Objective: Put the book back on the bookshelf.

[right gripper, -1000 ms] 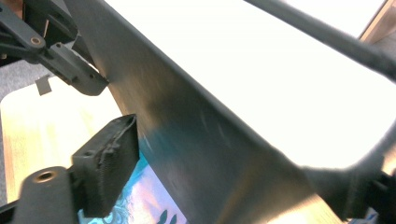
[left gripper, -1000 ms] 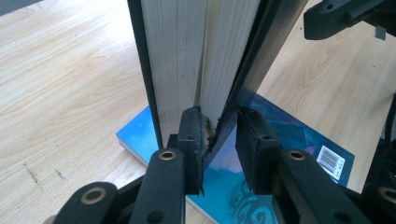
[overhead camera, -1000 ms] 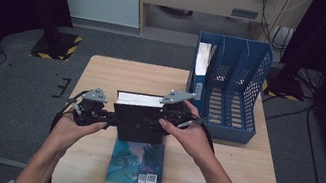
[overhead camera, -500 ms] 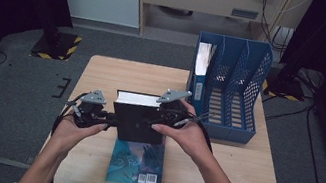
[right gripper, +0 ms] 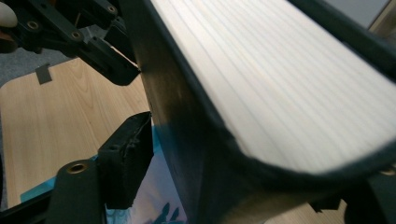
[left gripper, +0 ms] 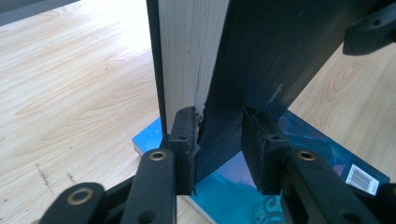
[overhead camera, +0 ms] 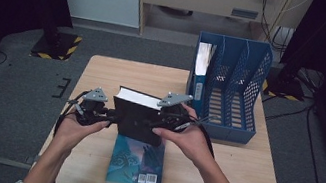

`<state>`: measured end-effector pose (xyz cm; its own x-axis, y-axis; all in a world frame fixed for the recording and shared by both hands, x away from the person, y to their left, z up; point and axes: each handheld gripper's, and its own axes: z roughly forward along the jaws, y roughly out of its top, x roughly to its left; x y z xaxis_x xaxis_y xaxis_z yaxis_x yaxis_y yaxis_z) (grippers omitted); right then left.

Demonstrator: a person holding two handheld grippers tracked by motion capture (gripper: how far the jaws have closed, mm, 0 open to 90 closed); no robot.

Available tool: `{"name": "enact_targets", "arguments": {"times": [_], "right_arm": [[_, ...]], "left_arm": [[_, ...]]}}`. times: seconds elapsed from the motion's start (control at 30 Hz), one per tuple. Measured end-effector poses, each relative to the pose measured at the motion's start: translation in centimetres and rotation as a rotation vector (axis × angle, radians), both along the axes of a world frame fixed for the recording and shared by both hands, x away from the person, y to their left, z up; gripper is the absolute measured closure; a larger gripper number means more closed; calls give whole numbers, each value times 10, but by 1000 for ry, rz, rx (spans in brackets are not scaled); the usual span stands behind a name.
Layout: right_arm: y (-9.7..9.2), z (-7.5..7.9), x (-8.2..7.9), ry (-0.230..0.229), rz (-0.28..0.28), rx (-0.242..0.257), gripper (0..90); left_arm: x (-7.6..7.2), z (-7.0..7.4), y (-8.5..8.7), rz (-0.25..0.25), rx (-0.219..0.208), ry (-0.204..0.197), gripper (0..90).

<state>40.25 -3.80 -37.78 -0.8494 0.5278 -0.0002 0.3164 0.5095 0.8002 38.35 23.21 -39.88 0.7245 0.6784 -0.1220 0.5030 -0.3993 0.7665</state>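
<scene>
A light wooden table (overhead camera: pixel 240 161) carries a blue plastic three-slot file rack (overhead camera: pixel 232 88) at its far right; the rack's leftmost slot holds a white-and-blue upright volume (overhead camera: pixel 201 70), the other slots show bare mesh. A teal paperback with a barcode on its cover (overhead camera: pixel 136 165) lies flat at the near middle of the table, long axis running near to far. It sits directly beneath the held item. Grey carpet surrounds the table, with a yellow-and-black striped base (overhead camera: pixel 54 47) at the far left.

The thick black hardcover book (overhead camera: pixel 139 115) is raised above the table centre, just left of the rack and over the far end of the teal paperback. It stands on edge, tilted, with the white page block (overhead camera: pixel 137 98) turned up and away toward the far side and the dark cover facing the person. Its long axis runs left to right between the two tools.

The left gripper (left gripper: pixel 218 135) sits at the book's left end. Its jaws have just been opening; in the left gripper view one pad lies against the page block and the other stands just off the dark cover, so it straddles the cover without pressing it. The right gripper (overhead camera: pixel 166 121) is at the book's right end. Its jaws have just been closing; in the right gripper view the visible pad stands slightly clear of the cover, and the opposite jaw is hidden behind the book, so a clamp cannot be confirmed.
</scene>
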Motion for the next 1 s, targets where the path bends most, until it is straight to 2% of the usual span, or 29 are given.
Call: {"name": "enact_targets", "arguments": {"times": [0.1, 0.17, 0.33, 0.4, 0.43, 0.47, 0.5, 0.53, 0.6, 0.7, 0.8, 0.93, 0.97, 1.0], "right_arm": [[1, -1, 1, -18, -18, -7, 313], [1, -1, 2, -11, -16, 0, 315], [0, -1, 3, -7, -7, -1, 323], [0, -1, 3, -7, -9, -1, 324], [0, -1, 3, -7, -9, -1, 324], [0, -1, 2, -5, -10, 0, 325], [0, -1, 2, -5, -10, 0, 325], [0, -1, 3, -3, -8, -1, 327], [0, 0, 3, 0, -6, -1, 329], [0, 0, 2, -1, -8, -2, 334], [0, 0, 1, 2, -6, -2, 341], [2, 1, 0, 14, -23, -5, 359], [2, 1, 0, 14, -23, -5, 359], [3, 2, -1, 21, -33, -3, 371]], "left_arm": [[-1, -2, 1, 8, -14, -4, 640], [-1, -4, 1, 15, -19, -10, 627], [-8, -12, 0, 25, -12, -20, 510], [-16, -23, 2, 56, -6, -27, 432], [-16, -23, 2, 56, -6, -27, 404], [-20, -35, 4, 74, 1, -22, 376], [-20, -35, 4, 74, 1, -22, 344], [-22, -48, 8, 98, 1, -4, 318], [-21, -59, 12, 119, 11, 16, 288], [-19, -68, 19, 151, 69, 23, 243], [-18, -74, 28, 193, 52, 34, 198], [-15, -86, 39, 253, 83, 46, 149], [-15, -86, 39, 253, 83, 46, 135], [-13, -92, 45, 289, 90, 56, 118]]}}
